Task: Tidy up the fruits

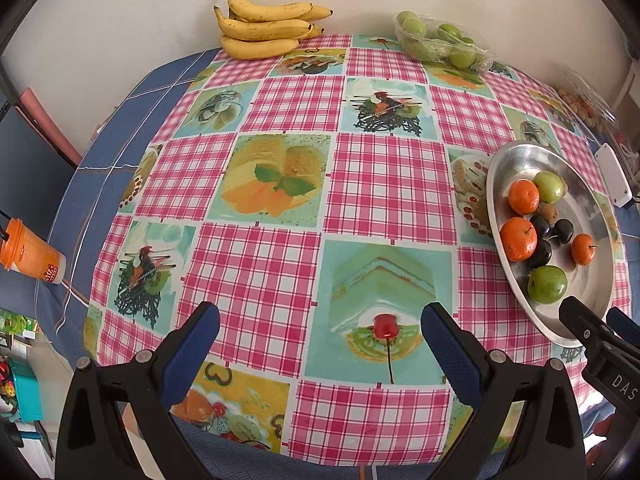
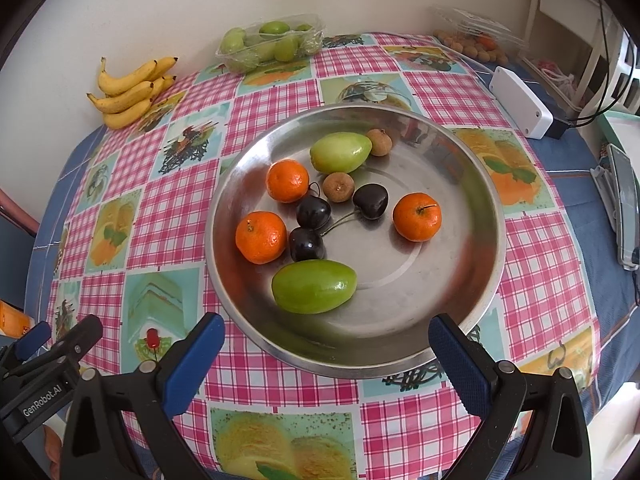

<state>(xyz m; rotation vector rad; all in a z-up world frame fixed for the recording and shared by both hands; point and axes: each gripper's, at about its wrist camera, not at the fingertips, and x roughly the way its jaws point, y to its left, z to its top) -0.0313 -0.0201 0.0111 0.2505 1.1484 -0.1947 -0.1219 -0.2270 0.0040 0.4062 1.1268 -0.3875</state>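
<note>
A round metal dish (image 2: 460,240) (image 1: 520,160) holds three mandarins (image 2: 261,237), two green fruits (image 2: 314,287), three dark cherries (image 2: 370,200) and two small brown longans (image 2: 338,187). My right gripper (image 2: 326,340) hovers open over the dish's near rim, nothing between its blue pads. My left gripper (image 1: 320,334) is open above the checked tablecloth, left of the dish, and holds nothing. A bunch of bananas (image 1: 264,26) (image 2: 130,92) lies at the far edge by the wall. A clear tray of green fruits (image 1: 440,42) (image 2: 272,44) sits beside it.
A clear box of small brown fruits (image 2: 476,42) stands at the back right. A white box (image 2: 520,102) and a flat grey device (image 2: 624,204) lie to the right of the dish. An orange cup (image 1: 30,252) stands at the table's left edge.
</note>
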